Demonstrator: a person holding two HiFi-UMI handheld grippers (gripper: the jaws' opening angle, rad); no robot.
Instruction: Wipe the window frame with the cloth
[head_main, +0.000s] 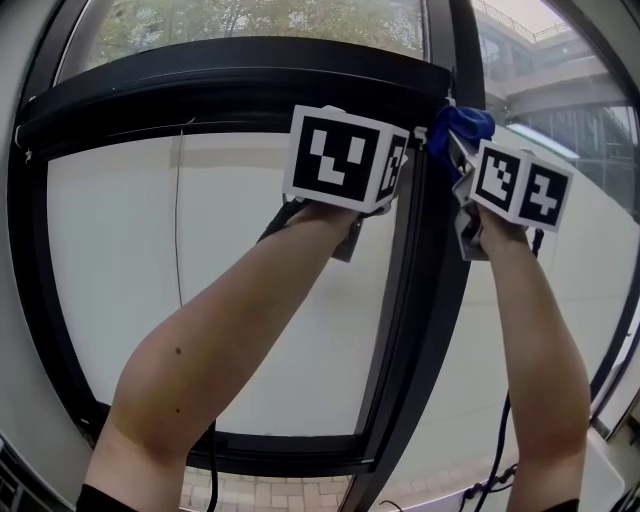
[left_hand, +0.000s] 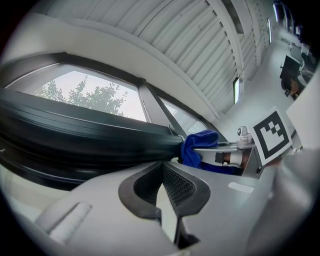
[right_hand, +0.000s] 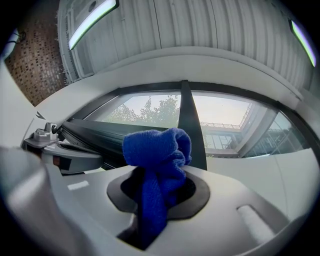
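Blue cloth (right_hand: 157, 150), soft and light, is bunched up and pinched mid-fold by the right tool (right_hand: 159, 186). Its jaws are clamped on it, with a puff poking out to wipe. It's up at the top right corner of the black window frame (head_main: 240, 85). The left tool (left_hand: 162, 180) is closed and empty, just beside the top bar. The frame looks hard and smooth, with bright glass (head_main: 200, 280) below and a ribbed ceiling (right_hand: 200, 25) overhead.

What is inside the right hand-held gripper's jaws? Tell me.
A bunched blue cloth, pinched by the right hand-held gripper, its top bulging out above the jaws. Whatever lies deeper in the gap is covered by the cloth.
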